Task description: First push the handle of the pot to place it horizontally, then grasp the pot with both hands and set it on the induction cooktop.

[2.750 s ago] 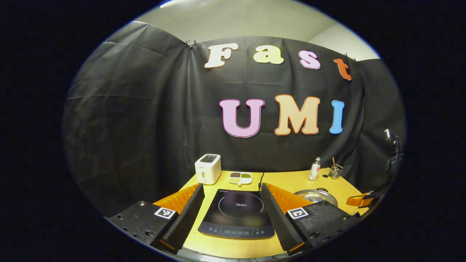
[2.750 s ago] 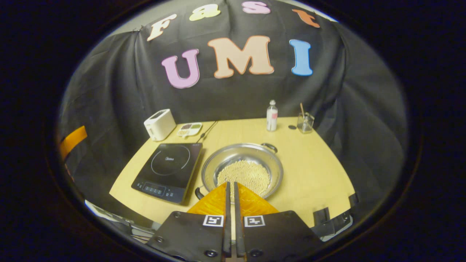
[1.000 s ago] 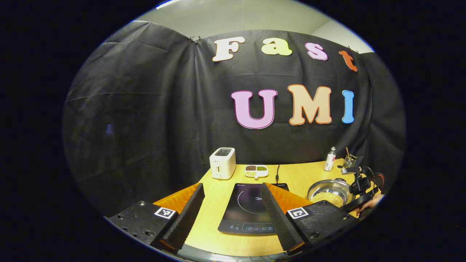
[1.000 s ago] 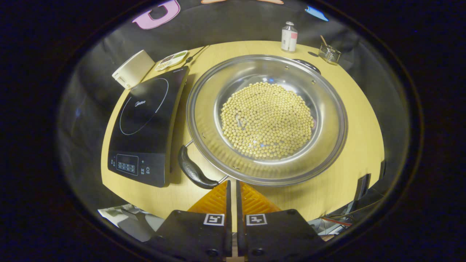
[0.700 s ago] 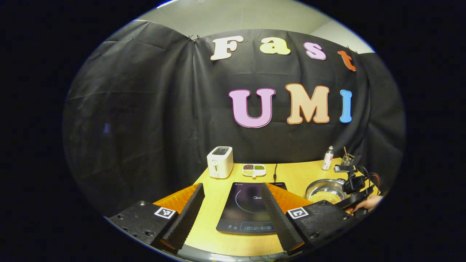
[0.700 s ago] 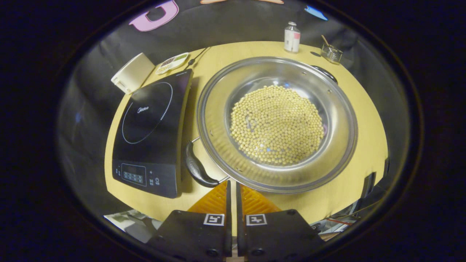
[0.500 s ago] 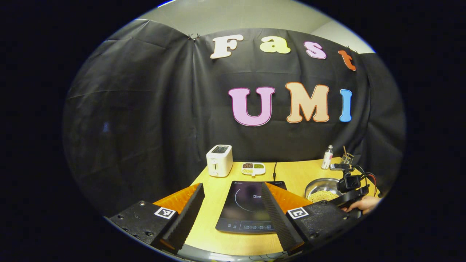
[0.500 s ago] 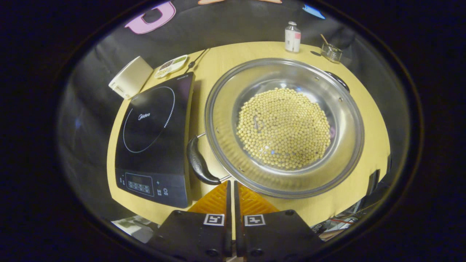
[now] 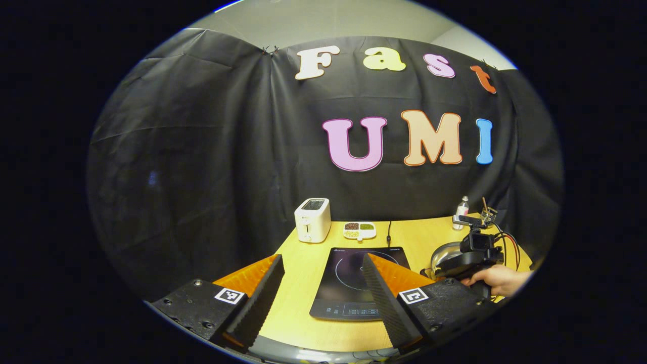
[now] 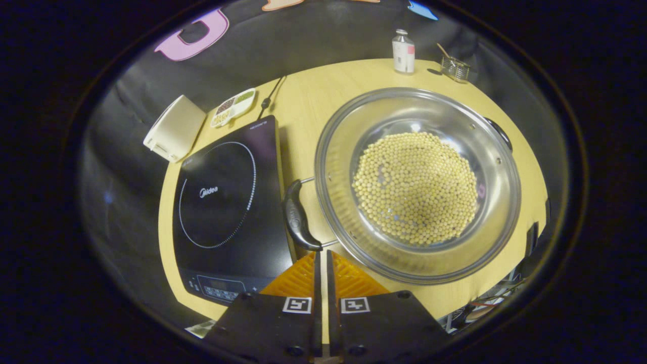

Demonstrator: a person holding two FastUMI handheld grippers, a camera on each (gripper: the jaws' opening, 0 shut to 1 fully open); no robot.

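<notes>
1. In the right gripper view, your right gripper [image 10: 321, 255] hangs over the near edge of the table [image 10: 349, 83], its two orange fingers pressed together with nothing between them.
2. Their tips sit just beside the near end of the pot's black handle [image 10: 297, 222]; whether they touch it cannot be told.
3. The pot [image 10: 333, 167], a wide steel pan, stands on the table right of the induction cooktop [image 10: 222, 197], not on it.
4. A bed of pale yellow beans [image 10: 415, 187] covers the pot's bottom.
5. That black handle lies in the gap between pot and cooktop, running along the cooktop's right edge; a second black handle [image 10: 500, 132] shows at the pot's far rim.
6. Behind the cooktop stand a white toaster [image 10: 174, 129] and a small divided dish [image 10: 232, 107] of coloured grains, with a black cord [image 10: 270, 93] beside them.
7. At the table's far edge are a small bottle [image 10: 403, 50] and a glass [image 10: 454, 68] holding a stick.
8. In the left gripper view, your left gripper [image 9: 323, 265] is held well back from the table, fingers spread wide and empty, with the cooktop [image 9: 354, 283] showing between them.
9. At the right of that view, your hand [image 9: 498, 279] holds the other gripper low over the pot [image 9: 445, 255].
</notes>
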